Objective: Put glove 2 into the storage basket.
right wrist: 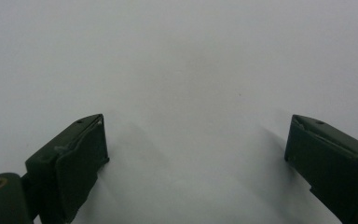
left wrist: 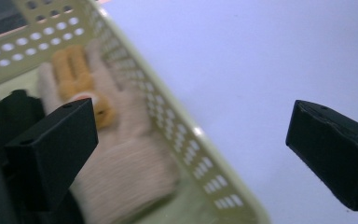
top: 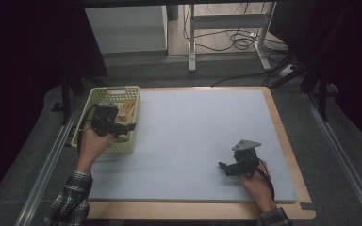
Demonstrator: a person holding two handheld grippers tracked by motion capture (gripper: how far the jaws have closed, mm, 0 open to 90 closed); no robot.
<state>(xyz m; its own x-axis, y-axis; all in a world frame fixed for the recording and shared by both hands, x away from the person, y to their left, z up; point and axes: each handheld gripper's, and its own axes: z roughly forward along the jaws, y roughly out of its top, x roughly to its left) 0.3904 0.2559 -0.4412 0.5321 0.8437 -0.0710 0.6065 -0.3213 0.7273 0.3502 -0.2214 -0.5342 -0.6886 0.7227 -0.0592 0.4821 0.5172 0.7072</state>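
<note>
Two tools are out over the table [top: 193, 141]. Nearest, the right tool [top: 224, 167] rests low on the pale mat, jaws spread wide with only bare surface between them. Farther off at the left edge, the left tool [top: 127, 127] hangs over the pale green basket [top: 90, 99], jaws wide apart and straddling its perforated wall, holding nothing. Inside the basket lies a cream knitted glove [left wrist: 130, 158] with an orange piece [left wrist: 77, 74] on it. Beyond the table stand metal legs and loose cables [top: 235, 40].

Perforated glossy plastic basket [left wrist: 177, 140], knitted cloth glove [left wrist: 126, 158], matt smooth mat [top: 193, 141]
</note>
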